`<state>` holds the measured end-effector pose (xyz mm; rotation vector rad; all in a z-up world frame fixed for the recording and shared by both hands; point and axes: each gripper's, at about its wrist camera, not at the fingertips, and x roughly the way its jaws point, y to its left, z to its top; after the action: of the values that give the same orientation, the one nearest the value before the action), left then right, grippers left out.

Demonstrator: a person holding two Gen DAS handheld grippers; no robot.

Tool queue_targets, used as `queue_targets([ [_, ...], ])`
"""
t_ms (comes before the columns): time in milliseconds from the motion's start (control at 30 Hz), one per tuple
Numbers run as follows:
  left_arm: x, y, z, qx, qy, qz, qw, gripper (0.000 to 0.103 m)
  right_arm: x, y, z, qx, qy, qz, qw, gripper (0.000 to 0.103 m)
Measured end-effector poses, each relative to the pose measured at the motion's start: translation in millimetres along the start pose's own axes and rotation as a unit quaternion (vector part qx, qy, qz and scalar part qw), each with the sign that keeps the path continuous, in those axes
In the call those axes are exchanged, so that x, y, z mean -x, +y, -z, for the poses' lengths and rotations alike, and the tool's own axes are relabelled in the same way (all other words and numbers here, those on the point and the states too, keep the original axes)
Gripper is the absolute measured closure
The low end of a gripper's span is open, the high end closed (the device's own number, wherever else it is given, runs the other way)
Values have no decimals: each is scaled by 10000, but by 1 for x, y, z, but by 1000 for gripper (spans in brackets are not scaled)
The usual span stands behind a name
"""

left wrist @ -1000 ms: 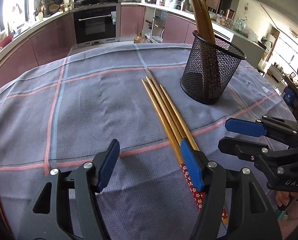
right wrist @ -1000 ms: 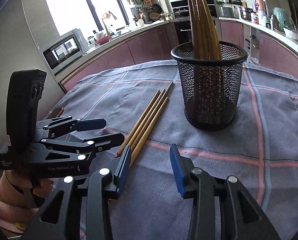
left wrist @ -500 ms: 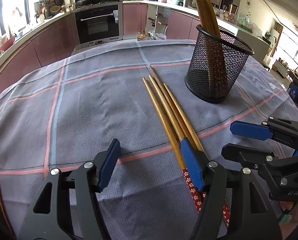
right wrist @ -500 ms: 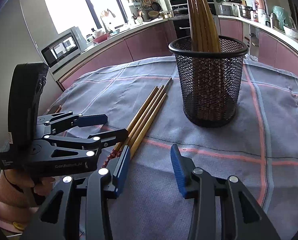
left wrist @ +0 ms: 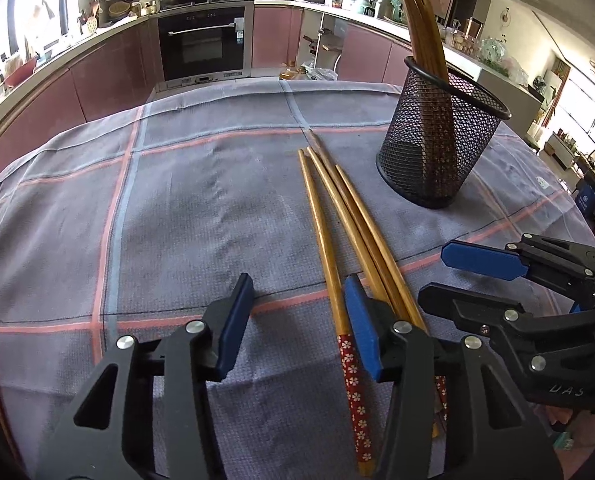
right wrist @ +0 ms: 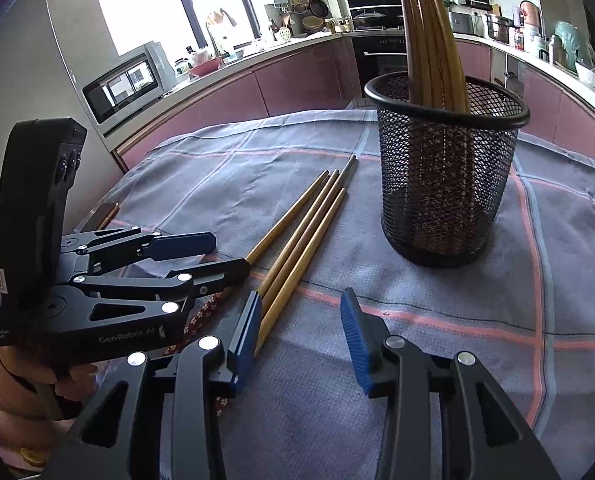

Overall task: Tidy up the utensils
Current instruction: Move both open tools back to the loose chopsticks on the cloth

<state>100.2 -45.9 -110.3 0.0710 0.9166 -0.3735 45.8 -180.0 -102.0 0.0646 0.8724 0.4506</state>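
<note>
A: Where are the chopsticks (left wrist: 339, 216)?

B: Four lie loose on the checked cloth (left wrist: 177, 208), left of the mesh holder (left wrist: 437, 152); wide bare cloth lies further left.

A: And the fingers?

B: The left gripper (left wrist: 297, 324) is closing, nothing pressed yet. The right gripper (right wrist: 301, 336) is parted, empty. Gripper bodies hide the chopsticks' patterned ends.

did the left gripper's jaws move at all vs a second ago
Yes. The left gripper is closing: its left pad has come inward toward the chopsticks, which lie unmoved beside the mesh holder.

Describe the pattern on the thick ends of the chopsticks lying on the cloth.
Red with small white flowers, clearest in the left wrist view.
</note>
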Motion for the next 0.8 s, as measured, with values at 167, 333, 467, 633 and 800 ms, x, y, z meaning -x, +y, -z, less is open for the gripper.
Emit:
queue_targets([
  [167, 2, 2, 1, 63, -8, 49, 10000, 60, -8, 3, -3, 31, 131, 96, 9999, 64],
  [333, 2, 1, 2, 74, -7, 113, 9999, 64, -10, 3, -3, 69, 175, 154, 9997, 65],
  [467, 2, 1, 2, 81, -4, 161, 9998, 67, -9, 1, -4, 36, 217, 260, 9994, 67],
  [633, 1, 1, 2, 78, -3, 182, 9998, 67, -7, -6, -6, -141, 243, 165, 9995, 71],
  [800, 1, 0, 2, 81, -2, 191, 9998, 67, -8, 1, -9, -63, 211, 62, 9997, 71],
])
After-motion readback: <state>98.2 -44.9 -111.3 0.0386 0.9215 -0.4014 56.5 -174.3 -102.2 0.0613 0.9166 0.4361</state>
